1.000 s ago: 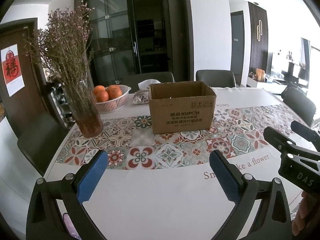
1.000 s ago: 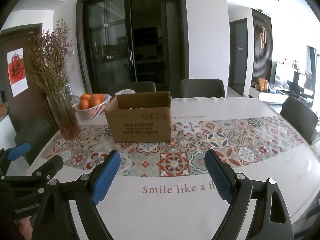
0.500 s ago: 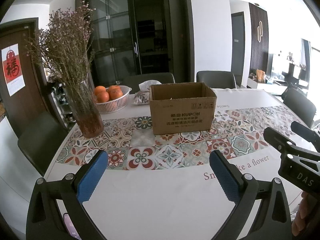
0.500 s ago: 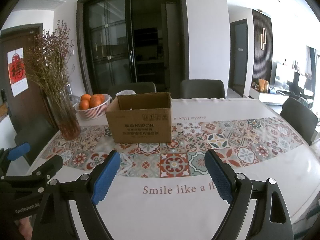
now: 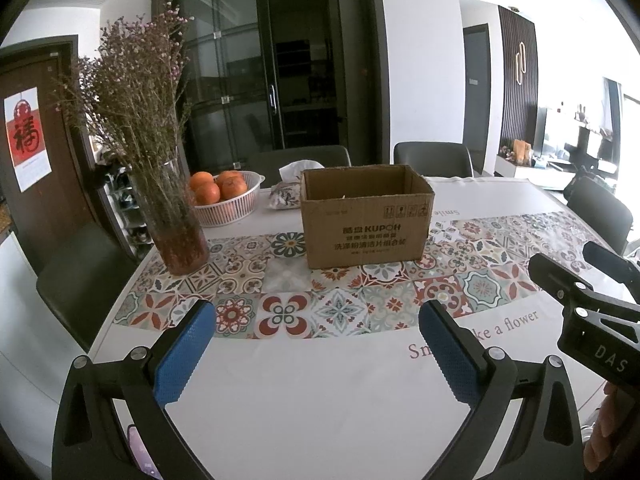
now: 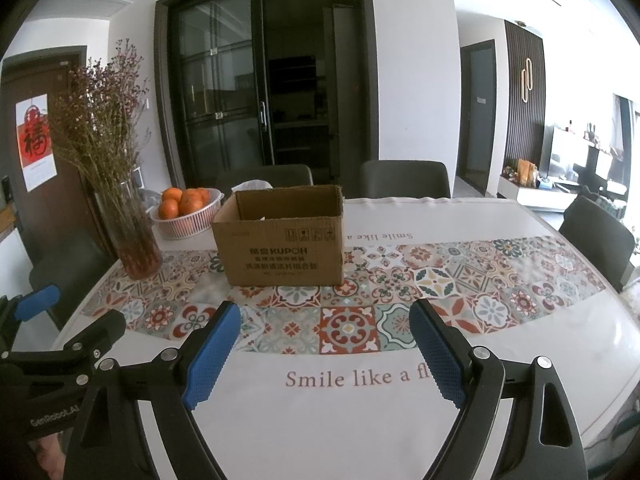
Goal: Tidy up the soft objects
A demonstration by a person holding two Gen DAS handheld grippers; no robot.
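At far left my table (image 5: 320, 400) carries a glass vase (image 5: 178, 236) of dried flowers, then a white basket (image 5: 234, 208) of oranges (image 5: 218, 186), then the open cardboard box (image 5: 366, 216), contents hidden. My left gripper (image 5: 316, 344) and right gripper (image 6: 326, 346) both gape wide, empty, near edge.

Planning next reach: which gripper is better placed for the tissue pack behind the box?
Left, likely. The tissue pack shows clear of the cardboard box from the left gripper; from the right gripper the box mostly hides it.

Surface (image 6: 500, 216), white-clothed with patterned tile band: cardboard box (image 6: 282, 252), glass vase of dried flowers (image 6: 134, 240), basket of oranges (image 6: 186, 218), tissue pack (image 5: 286, 196) are carried.
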